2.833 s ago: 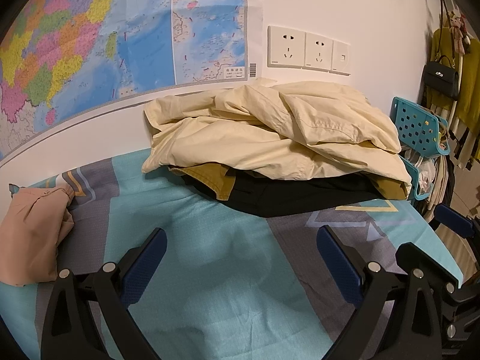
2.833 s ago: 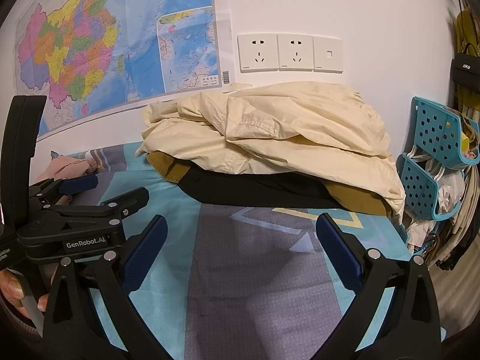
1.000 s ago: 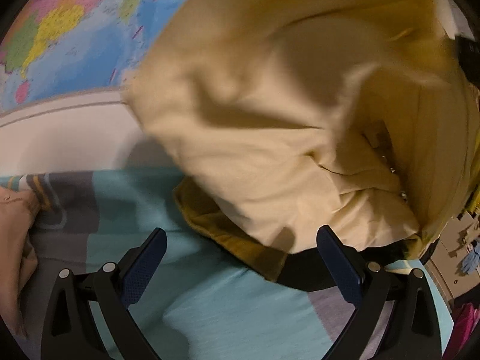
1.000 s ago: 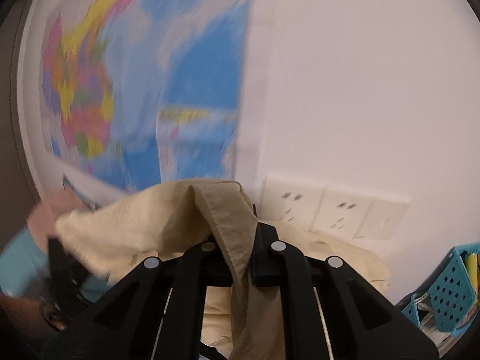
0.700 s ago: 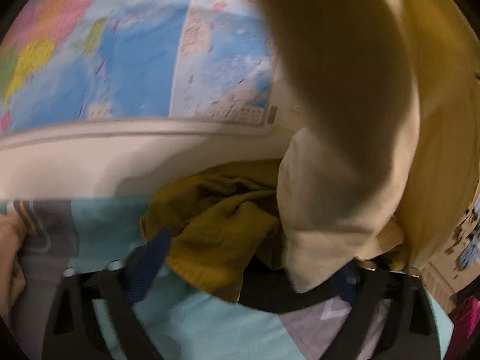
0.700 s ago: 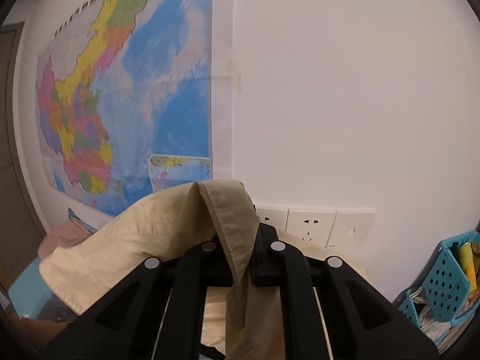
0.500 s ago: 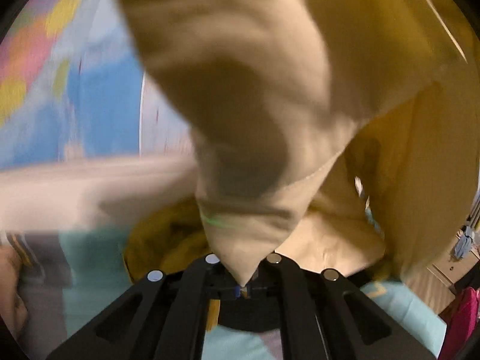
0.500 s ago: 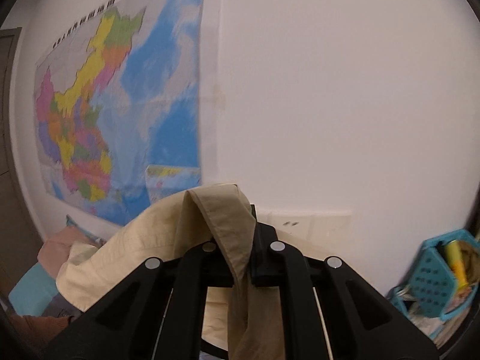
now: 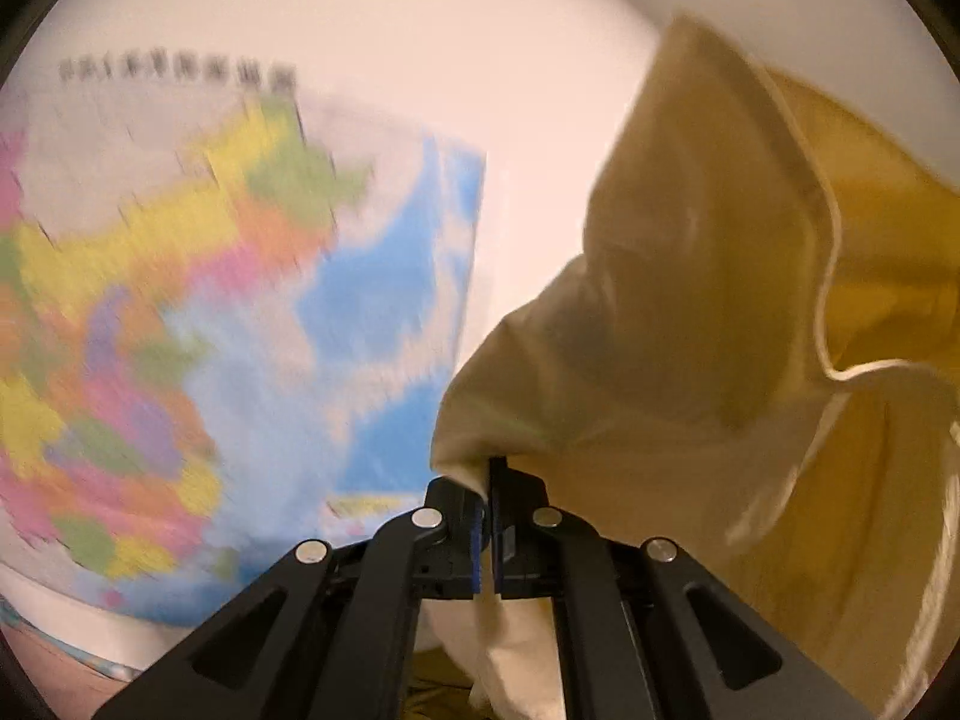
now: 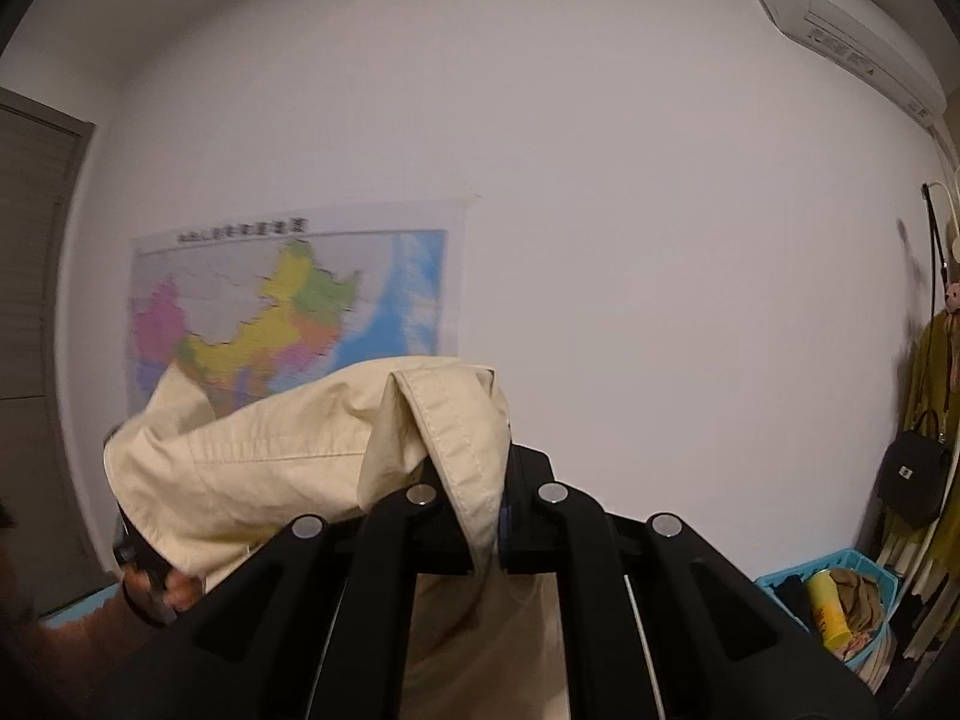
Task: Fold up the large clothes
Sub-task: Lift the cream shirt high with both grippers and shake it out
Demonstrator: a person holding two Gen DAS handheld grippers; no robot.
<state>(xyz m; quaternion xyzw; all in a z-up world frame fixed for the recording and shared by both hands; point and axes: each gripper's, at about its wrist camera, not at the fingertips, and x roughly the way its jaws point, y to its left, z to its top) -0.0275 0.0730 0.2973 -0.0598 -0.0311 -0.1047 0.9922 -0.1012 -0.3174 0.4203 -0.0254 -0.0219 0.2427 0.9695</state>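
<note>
My left gripper (image 9: pixel 487 483) is clenched on the cream jacket (image 9: pixel 690 360); my right gripper (image 10: pixel 501 501) pinches its seamed edge, probably the collar, cloth draping leftward.

White wall (image 10: pixel 630 252) fills the view ahead of the claw. Colourful wall map (image 10: pixel 288 312) pinned up ahead-left, blurred in the left wrist view. Grey door (image 10: pixel 30 300) far left. Air conditioner (image 10: pixel 840 12) top right near ceiling. Right edge: coat rack (image 10: pixel 936 300) with yellow-green clothes and black handbag (image 10: pixel 915 474). Teal basket (image 10: pixel 834 594) low right, holding a yellow can. Even indoor light.
</note>
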